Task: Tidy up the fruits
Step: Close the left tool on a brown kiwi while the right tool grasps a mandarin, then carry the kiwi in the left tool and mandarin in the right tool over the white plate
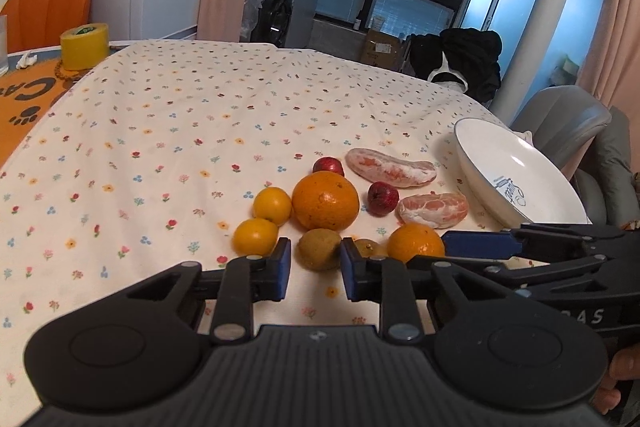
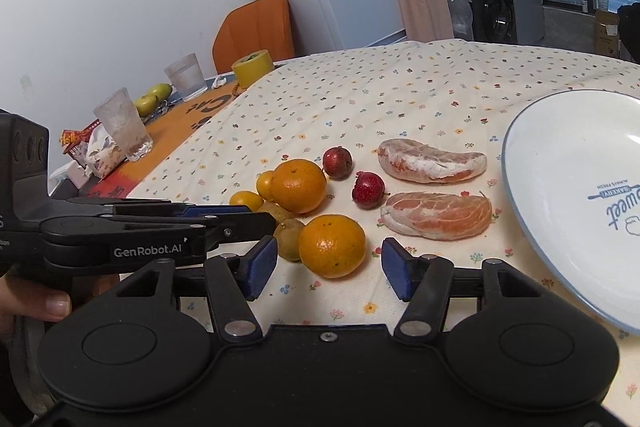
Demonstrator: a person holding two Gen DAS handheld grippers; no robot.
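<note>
Handling: the round orange mandarin nearest the right tool looks firm, light and smooth-skinned, so it may roll or slip; I would take it across its widest middle. The two peeled pink citrus segments look soft and wet, easily crushed, better gripped gently along the thick back.

Looks: a large orange sits in the middle of the cluster, two small yellow-orange fruits to its left, two dull brownish-green round fruits at the front, two small dark-red fruits between the oranges and the segments.

Place: all the fruit lies in a loose group on the flower-print cloth covering the table, just beside the empty white blue-rimmed plate, which holds nothing yet.

Left tool: jaws apart, empty, a brownish fruit just ahead of the gap.

Right tool: jaws spread wide, empty, the near mandarin just in front.
</note>
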